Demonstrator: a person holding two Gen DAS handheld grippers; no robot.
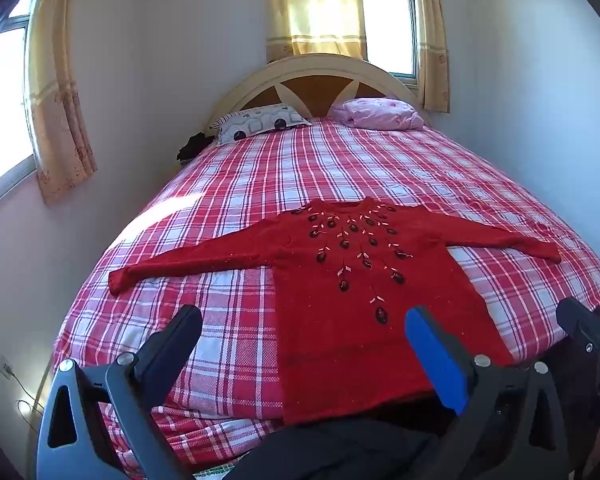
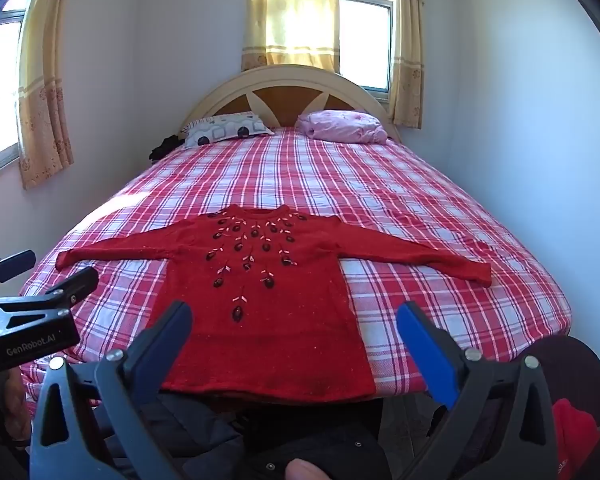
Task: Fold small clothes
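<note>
A small red knit sweater (image 1: 340, 280) with dark bead-and-leaf decoration lies flat, front up, on the near end of the bed, both sleeves spread out sideways; it also shows in the right wrist view (image 2: 260, 300). Its hem reaches the bed's near edge. My left gripper (image 1: 304, 322) is open and empty, held above the hem's left part. My right gripper (image 2: 294, 316) is open and empty, held above the hem's middle. The left gripper also shows at the left edge of the right wrist view (image 2: 48, 276).
The bed (image 1: 380, 168) has a red and white plaid cover. A patterned pillow (image 1: 260, 122) and a pink bundle (image 1: 376, 114) lie at the curved headboard. Dark clothing (image 2: 228, 440) sits below the bed's near edge. Curtained windows are behind and to the left.
</note>
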